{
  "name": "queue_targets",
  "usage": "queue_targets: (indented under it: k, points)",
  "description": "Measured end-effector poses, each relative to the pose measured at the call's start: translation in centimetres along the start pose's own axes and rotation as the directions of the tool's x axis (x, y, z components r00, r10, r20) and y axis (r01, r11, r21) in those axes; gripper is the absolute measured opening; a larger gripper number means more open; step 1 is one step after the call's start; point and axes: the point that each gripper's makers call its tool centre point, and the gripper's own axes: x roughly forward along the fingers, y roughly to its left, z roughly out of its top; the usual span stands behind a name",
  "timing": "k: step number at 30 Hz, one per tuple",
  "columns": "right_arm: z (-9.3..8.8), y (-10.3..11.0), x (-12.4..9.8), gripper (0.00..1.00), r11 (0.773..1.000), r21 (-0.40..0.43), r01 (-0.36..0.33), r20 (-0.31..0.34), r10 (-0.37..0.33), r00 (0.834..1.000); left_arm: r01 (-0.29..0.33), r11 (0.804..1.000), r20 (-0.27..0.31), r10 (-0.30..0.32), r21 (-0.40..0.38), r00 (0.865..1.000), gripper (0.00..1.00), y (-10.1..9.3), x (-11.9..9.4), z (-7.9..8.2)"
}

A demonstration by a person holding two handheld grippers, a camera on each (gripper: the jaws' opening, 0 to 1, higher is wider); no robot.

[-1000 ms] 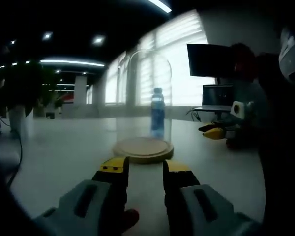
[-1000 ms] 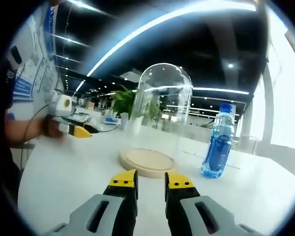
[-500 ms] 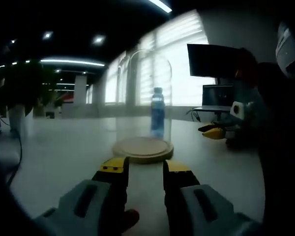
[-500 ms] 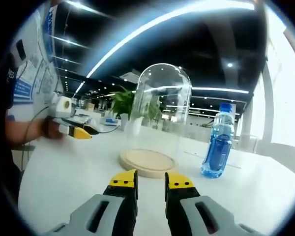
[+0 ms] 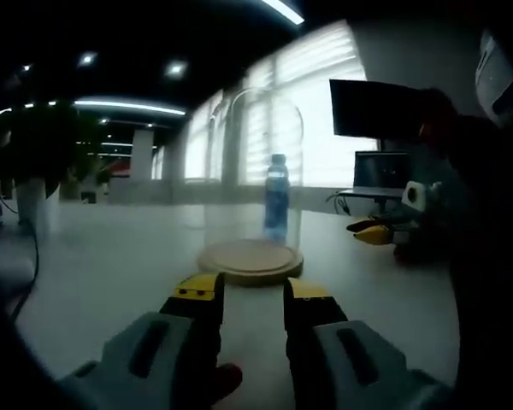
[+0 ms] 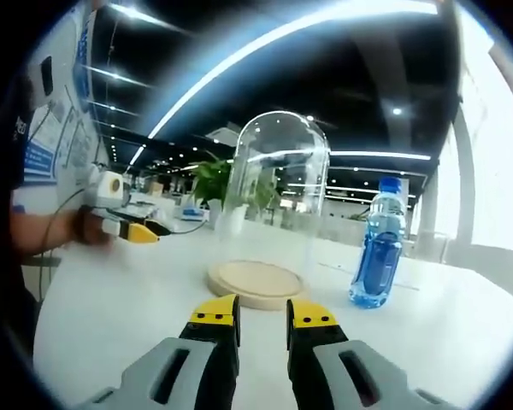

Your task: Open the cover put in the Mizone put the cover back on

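A clear glass dome cover (image 5: 256,162) stands on a round wooden base (image 5: 250,260) on the white table. The blue Mizone bottle (image 5: 276,203) stands upright behind it, seen through the glass. My left gripper (image 5: 251,290) is open, just short of the base, with nothing between its fingers. From the other side, the dome cover (image 6: 275,192) sits on its base (image 6: 256,282), and the bottle (image 6: 378,248) stands apart to its right. My right gripper (image 6: 262,314) is open and empty near the base. The right gripper (image 5: 376,232) and the left gripper (image 6: 128,229) each show across the table.
A white table (image 6: 111,316) carries everything, with bare surface around the base. A monitor and laptop (image 5: 376,162) stand at the back right of the left gripper view. Plants (image 6: 218,179) and desks lie behind the dome. A person's sleeve (image 5: 487,256) fills that view's right edge.
Both views drift very slightly. The dome, base and bottle stay where they were, and both grippers keep the same opening.
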Motion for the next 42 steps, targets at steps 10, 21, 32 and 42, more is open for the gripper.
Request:
queue_targets:
  k: [10,21,32,42]
  points:
    - [0.17,-0.13,-0.06,0.16,1.000,0.025,0.000,0.011,0.000,1.000,-0.006,1.000,0.007,0.006,-0.012,1.000,0.23,0.15,-0.05,0.13]
    - [0.19,0.01,-0.03,0.16,1.000,0.008,0.003,0.010,-0.003,1.000,-0.004,1.000,0.003,0.004,0.012,1.000,0.23,-0.05,-0.06,0.03]
    - [0.18,-0.04,-0.01,0.16,1.000,0.004,0.003,0.006,-0.003,1.000,-0.006,1.000,-0.006,0.006,0.008,1.000,0.23,0.12,0.04,-0.15]
    - [0.12,0.17,-0.01,0.16,1.000,-0.019,-0.001,-0.001,0.001,1.000,-0.006,1.000,-0.010,0.006,0.012,1.000,0.23,0.12,0.10,-0.23]
